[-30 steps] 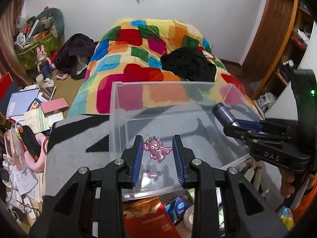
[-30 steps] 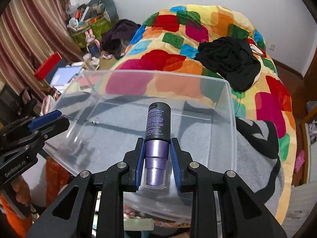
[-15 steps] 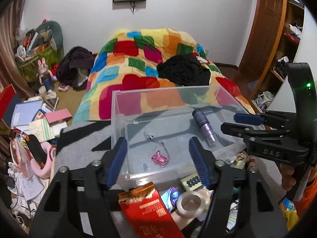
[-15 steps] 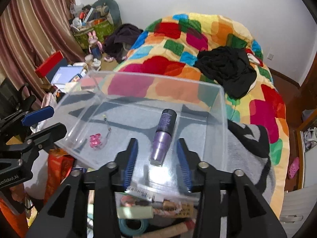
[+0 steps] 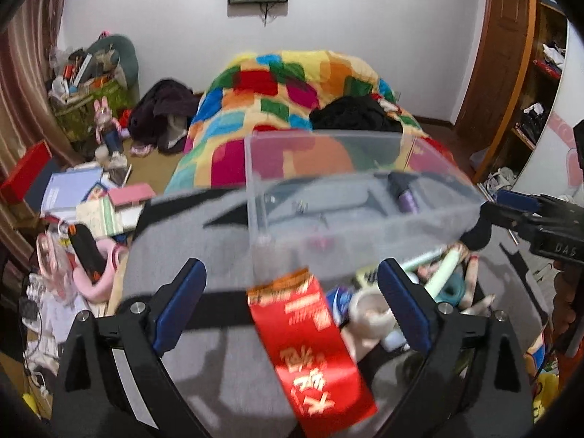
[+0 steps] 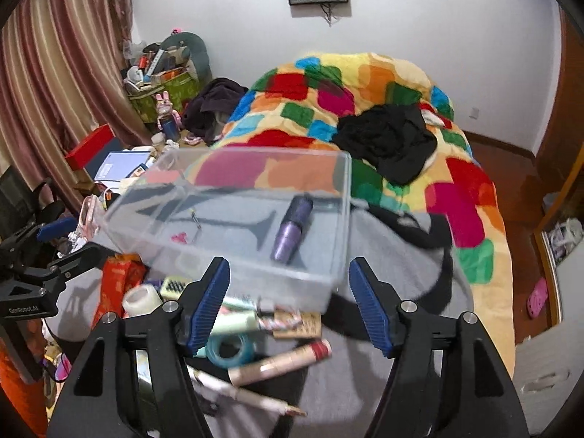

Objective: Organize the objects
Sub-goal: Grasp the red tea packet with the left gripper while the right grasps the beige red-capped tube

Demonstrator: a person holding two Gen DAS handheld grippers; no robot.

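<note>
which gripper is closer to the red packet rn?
Left. The red packet lies right between the open left gripper jaws; the right gripper hangs open to its right, over the pens.

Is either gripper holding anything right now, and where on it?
Nothing. Left gripper and right gripper are both open; the purple bottle lies in the clear bin.

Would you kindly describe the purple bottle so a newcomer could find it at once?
Find the clear plastic bin on the grey blanket before the patchwork bed. Inside, toward its right side, the purple bottle lies flat. It is the only cylinder in there; the other item is a small pink charm.
</note>
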